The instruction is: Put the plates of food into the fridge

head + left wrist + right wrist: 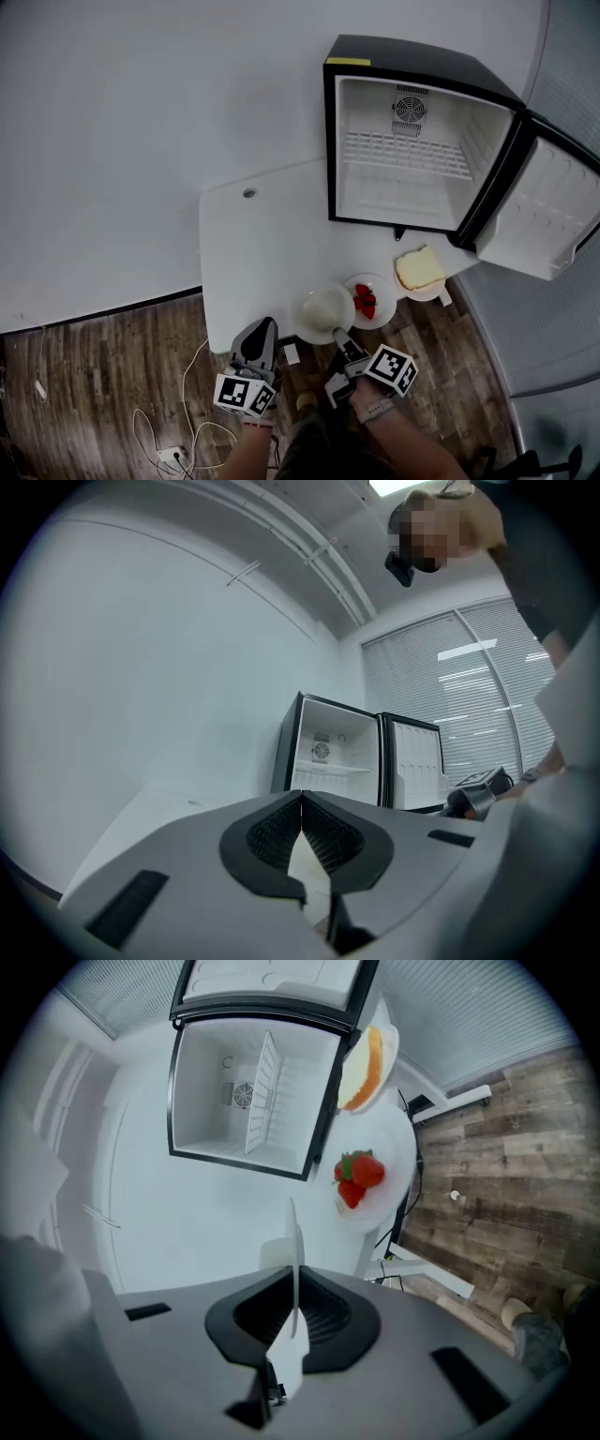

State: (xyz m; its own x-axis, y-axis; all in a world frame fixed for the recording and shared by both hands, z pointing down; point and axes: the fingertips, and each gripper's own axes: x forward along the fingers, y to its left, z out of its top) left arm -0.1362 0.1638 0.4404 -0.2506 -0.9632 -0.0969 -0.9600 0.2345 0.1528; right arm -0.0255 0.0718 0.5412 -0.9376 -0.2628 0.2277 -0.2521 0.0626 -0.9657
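Note:
Three plates sit at the near edge of the white table [262,244]. The nearest plate [322,312] carries a pale mound of food, and my right gripper [339,336] is shut on its rim. In the right gripper view that rim [292,1232] runs edge-on between the pads of the right gripper [295,1274]. A plate of strawberries [367,301] [359,1177] and a plate of bread [419,272] [361,1068] lie beyond. The small fridge [412,155] [248,1082] stands open and empty. My left gripper [262,328] [301,796] is shut on nothing, left of the plates.
The fridge door [548,211] swings out to the right, past the table edge. One wire shelf [403,155] spans the fridge interior. A small round hole [248,193] marks the table's far left. Cables and a power socket [173,457] lie on the wooden floor.

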